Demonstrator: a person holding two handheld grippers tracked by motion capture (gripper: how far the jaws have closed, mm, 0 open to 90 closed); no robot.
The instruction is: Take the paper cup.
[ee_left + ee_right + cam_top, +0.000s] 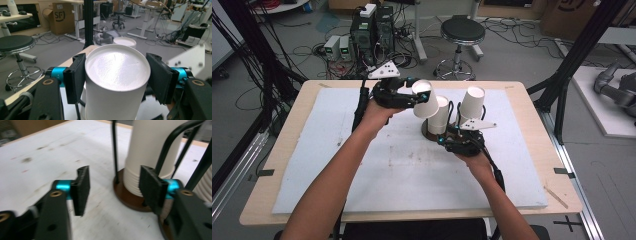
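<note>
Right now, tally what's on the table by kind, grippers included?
Single white paper cup, held: 1
Stacks of white cups: 2, middle stack and right stack
Wire holders on brown bases: 2, near holder and far holder
Grippers: 2, left gripper and right gripper
Total: 7

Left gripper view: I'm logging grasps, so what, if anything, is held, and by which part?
The left tool clamps a white paper cup by its side walls, just below the closed base.
</note>
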